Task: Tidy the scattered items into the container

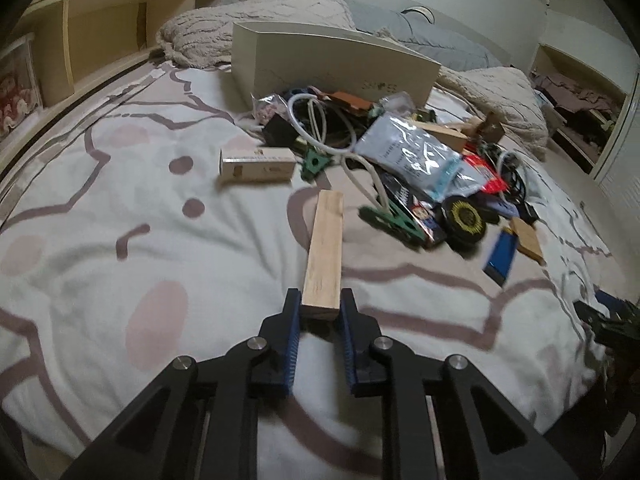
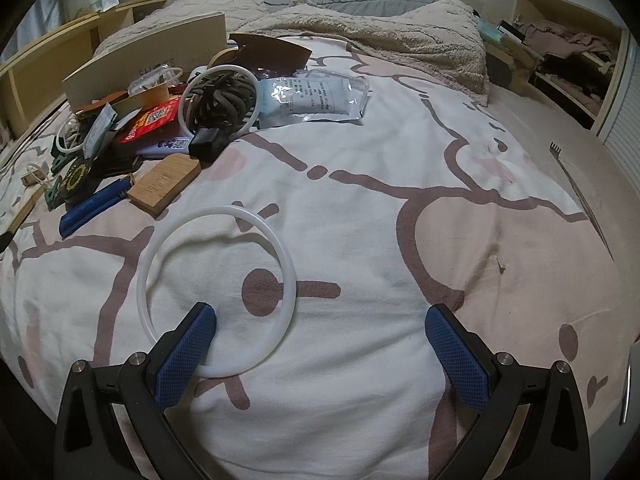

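Pale wood fills the left gripper (image 1: 320, 306): its blue pads are closed on the near end of a wooden block (image 1: 324, 248), which extends straight ahead of the fingertips above the patterned bedcover (image 1: 120, 208). The far end of the block points toward the pile of scattered items (image 1: 400, 152). The step in hand is judged to be transport of the gripped block.

The container (image 1: 332, 60), a beige cardboard box, stands beyond the pile, ahead of the left gripper and well apart from it. Its open top faces away from this view, so the contents cannot be seen. A small white carton (image 1: 256, 164) lies ahead and slightly left of the block's far end.

The right gripper (image 2: 320, 332) stands wide open and holds nothing. A white plastic ring (image 2: 216, 292) lies flat on the cover, its near arc passing just beside the left-hand pad (image 2: 184, 356); most of the ring lies ahead and left of the fingertips. Whether the pad touches the ring cannot be told. In this view the container (image 2: 160, 56) is far ahead and to the left, behind the pile.

Next move, left: carry the block over the pile, clear the box wall, and release above the opening. The block is gripped at one end only, so it may pivot between the pads. Next move, right: shift left to bracket one arc of the ring before closing.
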{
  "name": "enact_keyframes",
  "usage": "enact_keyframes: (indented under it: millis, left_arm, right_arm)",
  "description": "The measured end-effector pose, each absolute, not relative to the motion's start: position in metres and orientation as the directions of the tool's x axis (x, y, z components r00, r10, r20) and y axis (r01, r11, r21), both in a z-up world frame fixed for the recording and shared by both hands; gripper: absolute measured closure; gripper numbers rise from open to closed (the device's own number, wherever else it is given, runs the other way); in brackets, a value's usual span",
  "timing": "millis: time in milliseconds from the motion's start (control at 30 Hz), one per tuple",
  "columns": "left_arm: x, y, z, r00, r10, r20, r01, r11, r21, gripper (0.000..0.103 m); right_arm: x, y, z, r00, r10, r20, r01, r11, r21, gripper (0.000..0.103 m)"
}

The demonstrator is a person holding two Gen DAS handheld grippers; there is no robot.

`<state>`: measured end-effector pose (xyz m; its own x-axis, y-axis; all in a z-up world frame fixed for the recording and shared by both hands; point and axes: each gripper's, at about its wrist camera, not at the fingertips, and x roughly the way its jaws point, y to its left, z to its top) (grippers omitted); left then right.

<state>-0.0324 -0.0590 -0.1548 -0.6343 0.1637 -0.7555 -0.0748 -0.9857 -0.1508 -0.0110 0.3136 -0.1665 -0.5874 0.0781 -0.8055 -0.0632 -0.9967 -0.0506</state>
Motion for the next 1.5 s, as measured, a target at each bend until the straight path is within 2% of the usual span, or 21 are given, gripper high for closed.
enact_keyframes:
  millis: [300, 933, 1033, 1067, 1100, 1333, 1500]
  left_arm:
    - [-0.005, -0.043, -0.151, -0.607, 0.156, -0.779, -0.103, -0.988, -0.117, 0.085]
    - [-0.023, 0.014, -0.155, -0.564, 0.333, -0.756, -0.251, -0.941, -0.228, 0.083]
    - [-0.024, 0.017, -0.152, -0.547, 0.371, -0.750, -0.284, -0.925, -0.250, 0.058]
    - [-0.023, 0.018, -0.151, -0.544, 0.375, -0.750, -0.293, -0.923, -0.249, 0.039]
    - [-0.021, 0.019, -0.149, -0.549, 0.373, -0.748, -0.298, -0.924, -0.242, 0.030]
    - [-0.020, 0.003, -0.142, -0.609, 0.275, -0.744, -0.283, -0.951, -0.120, 0.030]
    - [-0.036, -0.022, -0.136, -0.626, 0.237, -0.743, -0.267, -0.960, -0.082, 0.030]
  right_arm:
    - [-0.010, 0.313, -0.166, -0.592, 0.080, -0.802, -0.066, -0.997, -0.050, 0.000]
    - [-0.009, 0.314, -0.168, -0.606, 0.081, -0.791, -0.073, -0.996, -0.046, 0.000]
    - [-0.008, 0.314, -0.169, -0.606, 0.079, -0.791, -0.073, -0.996, -0.043, 0.000]
    - [-0.008, 0.314, -0.169, -0.607, 0.079, -0.791, -0.073, -0.996, -0.043, 0.000]
    - [-0.008, 0.314, -0.169, -0.606, 0.079, -0.791, -0.073, -0.996, -0.044, 0.000]
    - [-0.009, 0.314, -0.169, -0.609, 0.074, -0.790, -0.073, -0.997, -0.037, 0.000]
    - [-0.009, 0.314, -0.170, -0.612, 0.070, -0.788, -0.072, -0.997, -0.032, 0.000]
